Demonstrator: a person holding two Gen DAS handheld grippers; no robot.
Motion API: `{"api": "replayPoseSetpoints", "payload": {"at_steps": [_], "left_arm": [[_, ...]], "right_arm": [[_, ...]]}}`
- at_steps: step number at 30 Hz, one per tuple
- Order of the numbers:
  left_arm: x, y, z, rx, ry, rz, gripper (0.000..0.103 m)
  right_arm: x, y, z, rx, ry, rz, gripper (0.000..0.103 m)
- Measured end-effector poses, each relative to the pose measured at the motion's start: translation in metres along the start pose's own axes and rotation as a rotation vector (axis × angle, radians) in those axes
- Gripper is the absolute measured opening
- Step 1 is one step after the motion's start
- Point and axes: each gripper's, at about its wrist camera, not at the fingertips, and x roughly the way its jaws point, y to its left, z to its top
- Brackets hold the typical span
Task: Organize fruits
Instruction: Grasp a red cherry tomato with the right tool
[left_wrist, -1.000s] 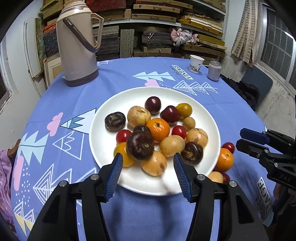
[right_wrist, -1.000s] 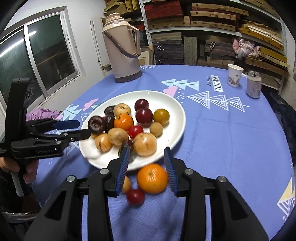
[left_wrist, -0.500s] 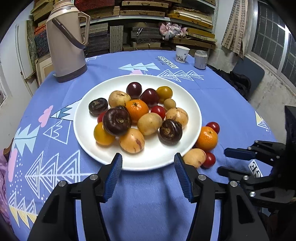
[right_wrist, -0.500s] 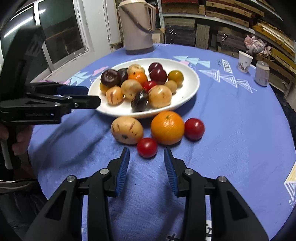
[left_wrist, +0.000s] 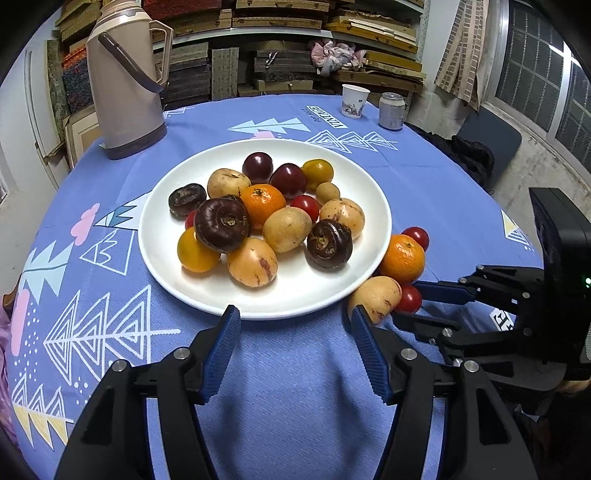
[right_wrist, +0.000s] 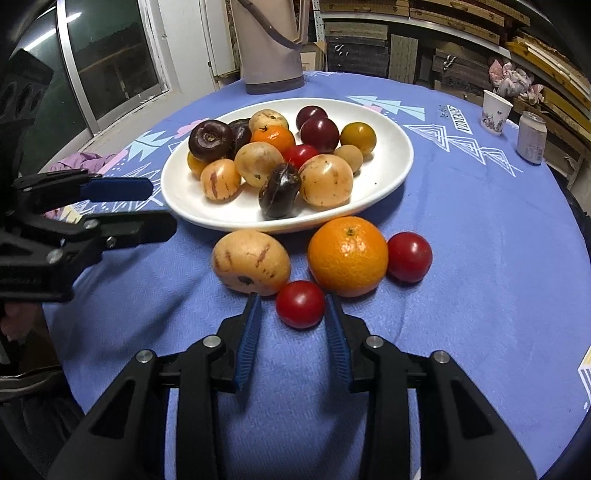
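A white plate (left_wrist: 354, 291) (right_wrist: 391, 173) holds several fruits: oranges, plums, tomatoes, tan melons and dark purple fruits. Beside the plate on the blue cloth lie a tan melon (right_wrist: 251, 262) (left_wrist: 375, 297), an orange (right_wrist: 347, 254) (left_wrist: 402, 256) and two red tomatoes. My right gripper (right_wrist: 293, 306) is open, its tips on either side of the near tomato (right_wrist: 300, 303) (left_wrist: 410, 299) without touching it. The far tomato (right_wrist: 409, 256) lies right of the orange. My left gripper (left_wrist: 293, 319) is open and empty, just in front of the plate's near rim.
A tan thermos jug (left_wrist: 125, 85) stands at the back left of the round table. A paper cup (left_wrist: 354, 99) and a can (left_wrist: 392, 110) stand at the far edge. Shelves of stacked boards are behind, with windows at the sides.
Both grippers have pulled back from the plate toward the table's near edge. My right gripper has dropped lower and moved in on the near tomato, which now sits between its tips.
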Motion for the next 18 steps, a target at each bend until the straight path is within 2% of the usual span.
{"api": "replayPoseSetpoints", "payload": {"at_steps": [1,5,18], "left_arm": [[0.000,-0.001,0.000,0.002,0.001,-0.001,0.063],[0.000,-0.003,-0.001,0.005,0.006,-0.001,0.063],[0.010,-0.032,-0.009,0.073,0.049,-0.030,0.064]], "right_arm": [[0.002,-0.001,0.001,0.006,0.006,-0.007,0.027],[0.003,-0.004,0.000,0.026,0.001,-0.008,0.025],[-0.017,-0.024,-0.024,0.087,-0.018,0.026,0.025]]}}
